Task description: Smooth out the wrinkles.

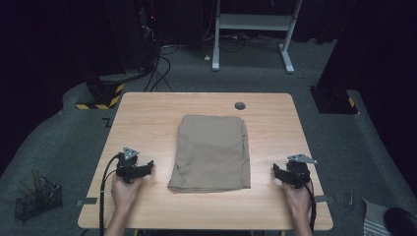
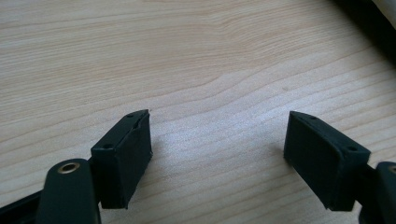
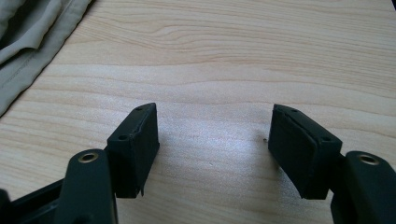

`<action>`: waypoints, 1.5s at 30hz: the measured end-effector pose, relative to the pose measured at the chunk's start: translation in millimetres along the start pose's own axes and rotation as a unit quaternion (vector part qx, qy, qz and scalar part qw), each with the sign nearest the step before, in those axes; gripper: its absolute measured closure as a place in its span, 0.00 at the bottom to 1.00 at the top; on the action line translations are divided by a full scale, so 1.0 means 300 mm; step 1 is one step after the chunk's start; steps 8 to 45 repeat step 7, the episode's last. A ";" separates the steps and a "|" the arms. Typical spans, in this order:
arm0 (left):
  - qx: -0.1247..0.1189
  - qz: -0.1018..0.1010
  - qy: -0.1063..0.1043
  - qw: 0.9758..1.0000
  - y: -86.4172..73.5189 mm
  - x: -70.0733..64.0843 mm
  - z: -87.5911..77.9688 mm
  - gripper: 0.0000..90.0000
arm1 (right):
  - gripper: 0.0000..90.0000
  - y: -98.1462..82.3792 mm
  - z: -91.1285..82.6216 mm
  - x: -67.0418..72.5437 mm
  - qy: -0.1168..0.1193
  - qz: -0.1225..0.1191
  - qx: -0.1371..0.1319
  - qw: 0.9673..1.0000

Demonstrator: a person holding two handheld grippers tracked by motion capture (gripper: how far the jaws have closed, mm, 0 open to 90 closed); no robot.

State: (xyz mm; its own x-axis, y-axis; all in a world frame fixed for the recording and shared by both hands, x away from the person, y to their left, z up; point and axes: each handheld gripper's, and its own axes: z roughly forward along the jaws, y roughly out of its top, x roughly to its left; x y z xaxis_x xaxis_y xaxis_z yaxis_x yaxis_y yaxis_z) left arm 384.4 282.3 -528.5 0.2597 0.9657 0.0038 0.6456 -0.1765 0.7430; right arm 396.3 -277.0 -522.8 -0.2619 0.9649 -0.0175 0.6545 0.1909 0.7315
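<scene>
A folded tan cloth (image 1: 211, 152) lies flat in the middle of the wooden table (image 1: 147, 118). My left gripper (image 1: 146, 167) rests on the table to the cloth's left, jaws pointing toward it, a short way off. In the left gripper view the left gripper (image 2: 219, 144) stands open over bare wood with nothing between its pads. My right gripper (image 1: 277, 171) sits to the cloth's right, also apart from it. The right gripper view shows the right gripper (image 3: 215, 140) open and empty, with the cloth's edge (image 3: 28, 37) at the upper left.
A round cable hole (image 1: 240, 105) sits near the table's far edge. On the floor stand a wire basket (image 1: 37, 199) at the left, a yellow-and-black striped base (image 1: 101, 96) and a white desk frame (image 1: 253, 29) behind the table.
</scene>
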 end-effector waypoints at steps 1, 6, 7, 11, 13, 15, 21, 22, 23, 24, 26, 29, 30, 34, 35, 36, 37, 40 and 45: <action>0.000 0.000 0.000 1.000 0.000 0.000 0.000 0.26 | 0.37 0.000 0.000 0.000 0.000 0.000 0.000 1.000; 0.000 0.000 -0.001 1.000 0.000 0.000 0.000 0.26 | 0.36 0.000 0.000 0.000 0.000 0.000 0.000 1.000; 0.000 0.000 -0.001 1.000 0.000 0.000 0.000 0.26 | 0.36 0.000 0.000 0.000 0.000 0.000 0.000 1.000; 0.000 0.000 -0.001 1.000 0.000 0.000 0.000 0.26 | 0.36 0.000 0.000 0.000 0.000 0.000 0.000 1.000; 0.000 0.000 -0.001 1.000 0.000 0.000 0.000 0.26 | 0.36 0.000 0.000 0.000 0.000 0.000 0.000 1.000; 0.000 0.000 -0.001 1.000 0.000 0.000 0.000 0.26 | 0.36 0.000 0.000 0.000 0.000 0.000 0.000 1.000; 0.000 0.000 -0.001 1.000 0.000 0.000 0.000 0.26 | 0.36 0.000 0.000 0.000 0.000 0.000 0.000 1.000; 0.000 0.000 -0.001 1.000 0.000 0.000 0.000 0.26 | 0.36 0.000 0.000 0.000 0.000 0.000 0.000 1.000; 0.000 0.000 -0.001 1.000 0.000 0.000 0.000 0.26 | 0.36 0.000 0.000 0.000 0.000 0.000 0.000 1.000; 0.000 0.000 -0.001 1.000 0.000 0.000 0.000 0.26 | 0.36 0.000 0.000 0.000 0.000 0.000 0.000 1.000; 0.000 0.000 -0.001 1.000 0.000 0.000 0.000 0.26 | 0.36 0.000 0.000 0.000 0.000 0.000 0.000 1.000; 0.000 0.000 -0.001 1.000 0.000 0.000 0.000 0.26 | 0.36 0.000 0.000 0.000 0.000 0.000 0.000 1.000; 0.000 0.000 -0.001 1.000 0.000 0.000 0.000 0.26 | 0.36 0.000 0.000 0.000 0.000 0.000 0.000 1.000; 0.000 0.000 -0.001 1.000 0.000 0.000 0.000 0.26 | 0.36 0.000 0.000 0.000 0.000 0.000 0.000 1.000; 0.000 0.000 -0.001 1.000 0.000 0.000 0.000 0.26 | 0.36 0.000 0.000 0.000 0.000 0.000 0.000 1.000; 0.000 0.000 -0.001 1.000 0.000 0.000 0.000 0.26 | 0.36 0.000 0.000 0.000 0.000 0.000 0.000 1.000; 0.000 0.000 -0.001 1.000 0.000 0.000 0.000 0.26 | 0.36 0.000 0.000 0.000 0.000 0.000 0.000 1.000; 0.000 0.000 -0.001 1.000 0.000 0.000 0.000 0.26 | 0.36 0.000 0.000 0.000 0.000 0.000 0.000 1.000; 0.000 0.000 -0.001 1.000 0.000 0.000 0.000 0.26 | 0.36 0.000 0.000 0.000 0.000 0.000 0.000 1.000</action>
